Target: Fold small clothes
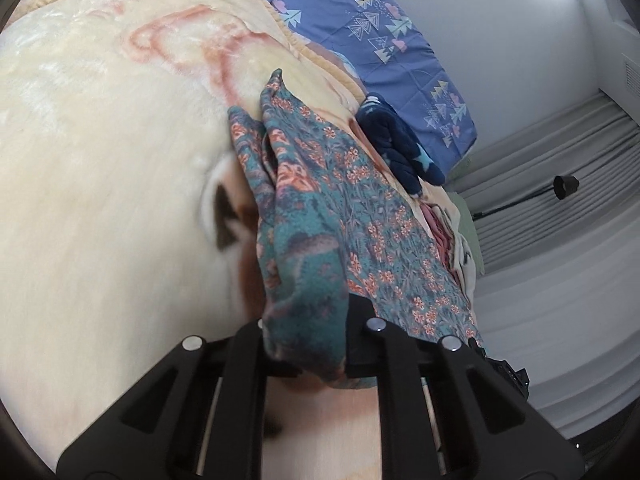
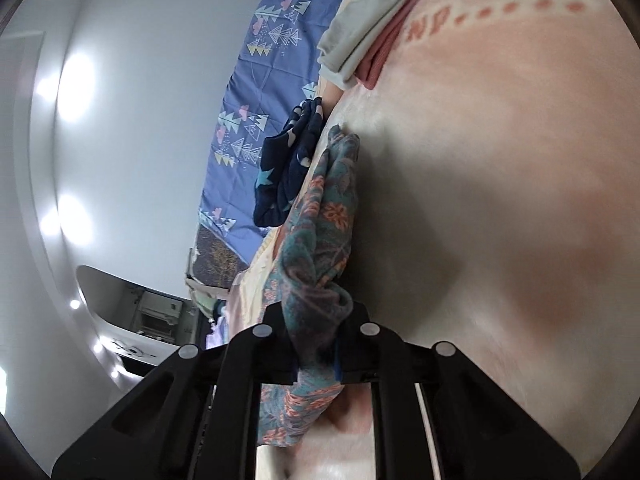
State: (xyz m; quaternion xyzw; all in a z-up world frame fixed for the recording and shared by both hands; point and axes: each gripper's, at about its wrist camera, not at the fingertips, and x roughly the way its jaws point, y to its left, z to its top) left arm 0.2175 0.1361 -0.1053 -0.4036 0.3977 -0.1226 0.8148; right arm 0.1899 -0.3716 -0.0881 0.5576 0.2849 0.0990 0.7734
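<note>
- Cream plush blanket (image 1: 100,152) with a faded pink print covers the bed and serves as the folding surface; a blue quilt (image 1: 360,20) patterned with little trees lies beyond it against a pale wall
- Left gripper (image 1: 306,344) has its jaws clamped on a bunched edge of the floral garment (image 1: 340,208), a teal cloth with orange flowers
- Right gripper (image 2: 316,332) likewise has its jaws pinched shut on another gathered part of the same floral garment (image 2: 324,216)
- Between the two holds the cloth is partly raised, and its far end rests on the blanket
- Step in hand, as I judge it: the piece is gripped at two points, ready to be spread or carried over for a fold
- Next move likely calls for drawing the two holds apart to take the slack out, then laying the cloth flat so the edges meet squarely; bunching at either pinch could spoil the crease
- A navy garment (image 1: 400,140) with pale stars lies crumpled near the quilt, apparently not yet folded
- Light and pink clothes (image 2: 360,40) lie stacked near the blanket's edge
- No basket, box or other container shows in either view
</note>
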